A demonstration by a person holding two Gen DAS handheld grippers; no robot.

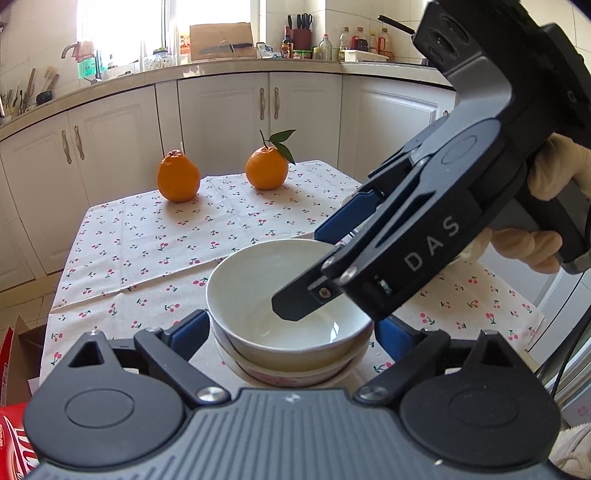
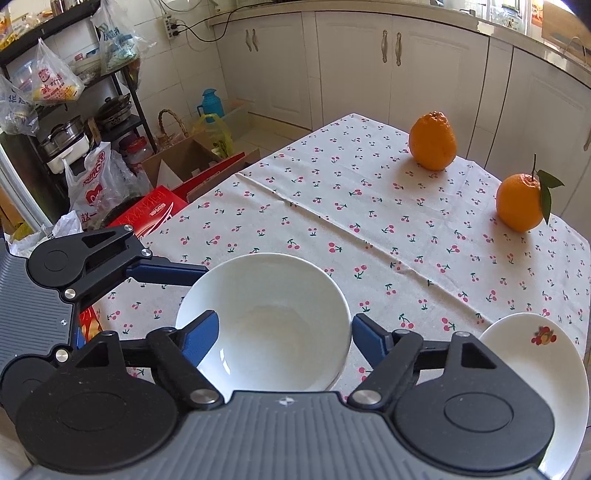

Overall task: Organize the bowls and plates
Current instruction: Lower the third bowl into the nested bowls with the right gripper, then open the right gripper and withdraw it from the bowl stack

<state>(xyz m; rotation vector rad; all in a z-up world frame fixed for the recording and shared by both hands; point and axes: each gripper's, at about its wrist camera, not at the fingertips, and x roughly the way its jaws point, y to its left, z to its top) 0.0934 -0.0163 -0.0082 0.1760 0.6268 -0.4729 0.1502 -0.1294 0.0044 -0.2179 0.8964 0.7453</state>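
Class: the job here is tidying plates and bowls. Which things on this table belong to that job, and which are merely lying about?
Belongs to the job:
white bowl
patterned bowl beneath it
white plate with fruit print

Just lying about:
orange without leaf
orange with leaf
cherry-print tablecloth

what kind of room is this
Most likely a home kitchen. White cabinets run under a countertop holding sauce bottles and a knife block, and a shelf of pots stands by the wall. A table with a cherry-print tablecloth holds oranges and stacked bowls.
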